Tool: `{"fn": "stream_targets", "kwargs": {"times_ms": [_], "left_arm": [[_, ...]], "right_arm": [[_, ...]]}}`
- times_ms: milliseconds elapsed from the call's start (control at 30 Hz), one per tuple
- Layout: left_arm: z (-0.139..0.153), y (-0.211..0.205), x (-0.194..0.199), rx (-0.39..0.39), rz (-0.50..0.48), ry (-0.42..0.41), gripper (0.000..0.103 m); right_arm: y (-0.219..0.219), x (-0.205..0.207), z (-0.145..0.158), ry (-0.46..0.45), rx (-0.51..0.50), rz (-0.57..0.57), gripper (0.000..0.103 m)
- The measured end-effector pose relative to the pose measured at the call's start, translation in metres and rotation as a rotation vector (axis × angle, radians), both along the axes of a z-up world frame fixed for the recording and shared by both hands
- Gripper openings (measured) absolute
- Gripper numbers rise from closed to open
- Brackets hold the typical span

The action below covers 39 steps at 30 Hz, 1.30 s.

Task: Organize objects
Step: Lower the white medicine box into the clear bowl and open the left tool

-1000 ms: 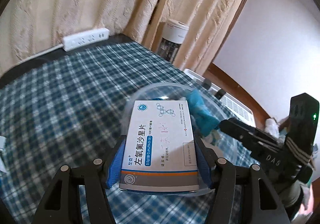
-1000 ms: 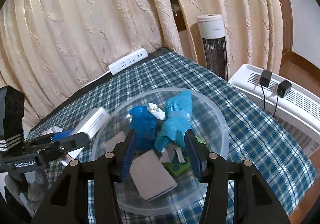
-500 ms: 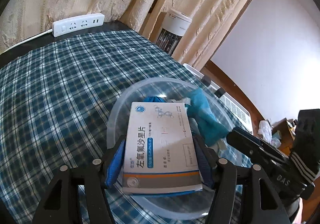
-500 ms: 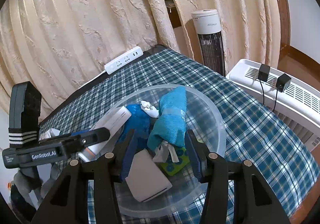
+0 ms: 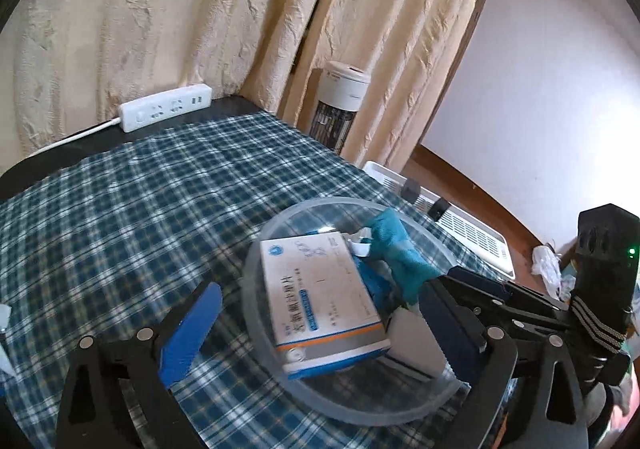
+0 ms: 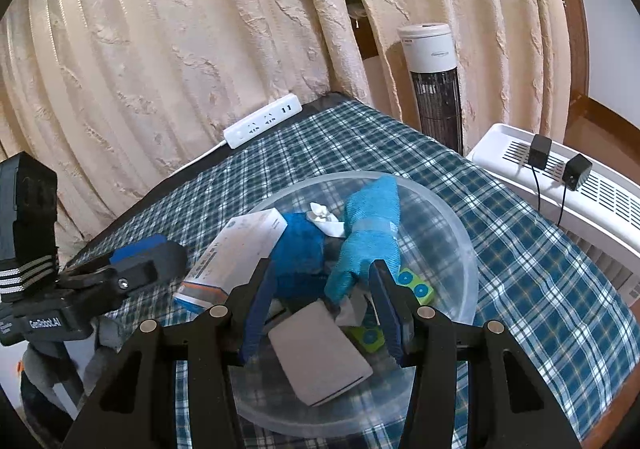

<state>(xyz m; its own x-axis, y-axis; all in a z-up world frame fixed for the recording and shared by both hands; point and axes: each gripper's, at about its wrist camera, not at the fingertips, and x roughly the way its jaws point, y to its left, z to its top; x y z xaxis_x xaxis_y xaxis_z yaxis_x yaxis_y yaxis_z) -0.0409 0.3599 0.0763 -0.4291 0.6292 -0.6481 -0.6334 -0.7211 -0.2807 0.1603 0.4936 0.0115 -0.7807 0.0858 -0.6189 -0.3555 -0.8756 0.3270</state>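
Observation:
A clear plastic bowl (image 5: 320, 405) (image 6: 460, 217) sits on the checked tablecloth. A white medicine box (image 5: 320, 301) (image 6: 236, 249) lies tilted against the bowl's left side, free of my fingers. The bowl also holds a teal cloth (image 6: 372, 233), a blue bundle (image 6: 300, 249), a grey card (image 6: 320, 353) and green blocks (image 6: 416, 289). My left gripper (image 5: 320, 321) is open wide, its fingers either side of the box. My right gripper (image 6: 320, 313) is open and empty over the bowl's near part.
A white power strip (image 5: 166, 113) (image 6: 262, 121) lies at the table's far edge by the curtain. A tower fan (image 6: 434, 81) and a white heater (image 6: 560, 185) stand beyond the table's right edge. The cloth to the left (image 5: 100, 217) lies flat.
My left gripper has opened and let go of the medicine box, which now rests in the bowl. The right gripper has stayed open over the bowl.

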Motion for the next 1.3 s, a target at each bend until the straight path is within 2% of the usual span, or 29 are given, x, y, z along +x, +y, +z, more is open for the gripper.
{"fn": "stream_targets", "kwargs": {"times_ms": [200, 367, 500, 967, 1300], "left_arm": [[-0.003, -0.015, 0.000, -0.039, 0.070, 0.018, 0.101], [-0.014, -0.020, -0.005, -0.127, 0.144, 0.052, 0.101], [-0.030, -0.013, -0.012, -0.165, 0.145, 0.036, 0.101], [-0.031, 0.000, -0.014, -0.163, 0.110, 0.035, 0.101], [-0.017, -0.033, -0.005, -0.148, 0.152, 0.034, 0.101]], "right_arm": [[-0.004, 0.000, -0.001, 0.000, -0.005, 0.008, 0.050], [-0.006, 0.000, -0.002, -0.001, -0.011, 0.014, 0.050], [-0.007, 0.000, -0.003, 0.000, -0.012, 0.016, 0.050], [-0.017, 0.000, -0.001, -0.004, 0.001, 0.032, 0.050], [-0.035, -0.005, 0.002, 0.000, 0.006, 0.066, 0.050]]}}
